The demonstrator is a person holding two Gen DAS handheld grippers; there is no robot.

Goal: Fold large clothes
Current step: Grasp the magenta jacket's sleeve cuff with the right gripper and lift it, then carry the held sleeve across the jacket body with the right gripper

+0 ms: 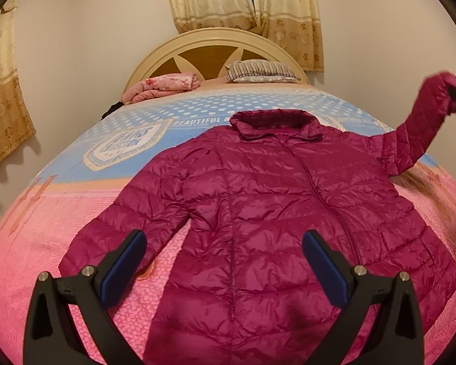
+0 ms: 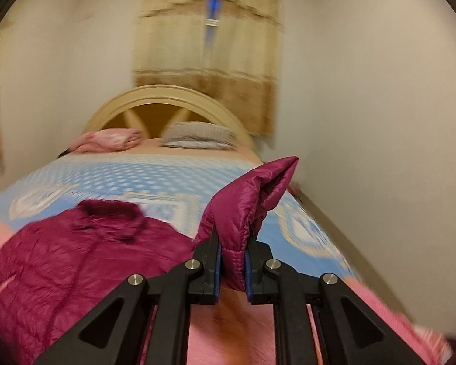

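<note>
Bedding comes first: one wide bed with a pink and pale-blue dotted cover (image 1: 76,188) lies under and ahead of both claws, its near edge cut off by the frame. Beyond it, far ahead of the left claw, rises one cream arched wooden headboard (image 1: 215,39), with two beige patterned curtains (image 1: 243,6) above, smeared by blur in the right wrist view. One magenta quilted puffer jacket (image 1: 258,213) lies flat, front up and zipped, directly ahead of the left claw, collar pointing away from it, hem hidden beneath the claw's black arms. I count two sleeves: one lies flat on the cover just beyond the left claw's left finger, the other is lifted off the bed, far off to that claw's right. At the headboard sit one folded pink floral blanket (image 1: 164,86) and one striped grey pillow (image 1: 261,72); something dark beside the blanket is too small to make out.

The left claw (image 1: 225,261) hangs wide apart, holding nothing. The right claw (image 2: 232,258) is pinched tight on the raised sleeve's cuff (image 2: 252,200), which bulges up between its blue pads.
</note>
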